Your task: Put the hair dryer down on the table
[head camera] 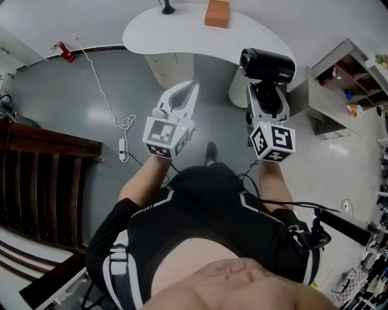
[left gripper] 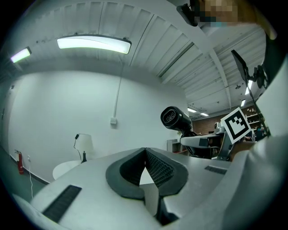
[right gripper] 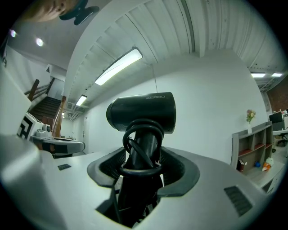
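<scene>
The black hair dryer [head camera: 267, 64] stands upright in my right gripper [head camera: 265, 92], which is shut on its handle with the cord looped round it. In the right gripper view the dryer's barrel [right gripper: 142, 112] rises above the jaws and the handle fills the gap between the pads. My left gripper [head camera: 185, 92] is shut with nothing in it and is held beside the right one; its pads [left gripper: 155, 165] meet at their tips. In the left gripper view the hair dryer [left gripper: 176, 119] shows to the right. Both grippers hang over the grey floor, short of the white curved table [head camera: 182, 31].
An orange box [head camera: 217, 13] and a black lamp base [head camera: 167, 8] stand on the table. A shelf unit [head camera: 342, 85] is at the right, dark wooden stairs [head camera: 42, 181] at the left. A power strip [head camera: 122, 149] with a white cable and a red extinguisher [head camera: 65, 53] lie on the floor.
</scene>
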`<state>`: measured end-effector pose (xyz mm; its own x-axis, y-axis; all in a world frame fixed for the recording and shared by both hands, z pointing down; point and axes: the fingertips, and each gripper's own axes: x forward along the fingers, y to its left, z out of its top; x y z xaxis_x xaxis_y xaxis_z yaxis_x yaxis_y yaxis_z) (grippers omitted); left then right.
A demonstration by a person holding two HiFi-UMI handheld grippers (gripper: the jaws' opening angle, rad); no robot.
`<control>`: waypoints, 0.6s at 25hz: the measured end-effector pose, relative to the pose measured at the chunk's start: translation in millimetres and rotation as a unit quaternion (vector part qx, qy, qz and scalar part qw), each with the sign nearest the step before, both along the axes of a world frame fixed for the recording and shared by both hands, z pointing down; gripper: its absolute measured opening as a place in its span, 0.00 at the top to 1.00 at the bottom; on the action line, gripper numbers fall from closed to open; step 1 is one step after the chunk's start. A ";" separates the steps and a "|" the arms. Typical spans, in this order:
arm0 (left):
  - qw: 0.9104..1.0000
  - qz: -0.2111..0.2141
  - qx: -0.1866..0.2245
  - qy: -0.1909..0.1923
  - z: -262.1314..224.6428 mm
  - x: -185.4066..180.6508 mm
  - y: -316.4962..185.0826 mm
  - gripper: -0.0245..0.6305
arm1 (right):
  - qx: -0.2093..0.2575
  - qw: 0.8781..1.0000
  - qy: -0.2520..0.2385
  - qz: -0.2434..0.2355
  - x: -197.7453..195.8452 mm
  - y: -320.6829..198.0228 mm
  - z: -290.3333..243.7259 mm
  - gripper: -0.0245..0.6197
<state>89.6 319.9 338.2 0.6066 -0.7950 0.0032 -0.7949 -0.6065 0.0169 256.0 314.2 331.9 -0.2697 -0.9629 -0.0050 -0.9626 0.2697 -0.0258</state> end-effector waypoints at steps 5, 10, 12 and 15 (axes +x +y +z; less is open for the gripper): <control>1.000 -0.005 -0.004 0.003 1.6 5.5 -37.4 0.91 | -0.003 1.000 0.000 -0.004 6.2 -40.4 1.0 0.57; 1.000 -0.027 0.000 0.008 -1.2 11.6 -75.2 0.91 | -0.011 1.000 -0.002 -0.007 18.3 -78.1 6.0 0.57; 1.000 -0.025 -0.002 0.004 0.5 18.8 -86.3 0.91 | -0.013 1.000 -0.003 -0.008 24.5 -90.1 9.1 0.57; 1.000 -0.024 -0.005 0.000 3.6 28.5 -102.2 0.91 | -0.014 1.000 -0.005 -0.008 33.0 -106.5 12.5 0.57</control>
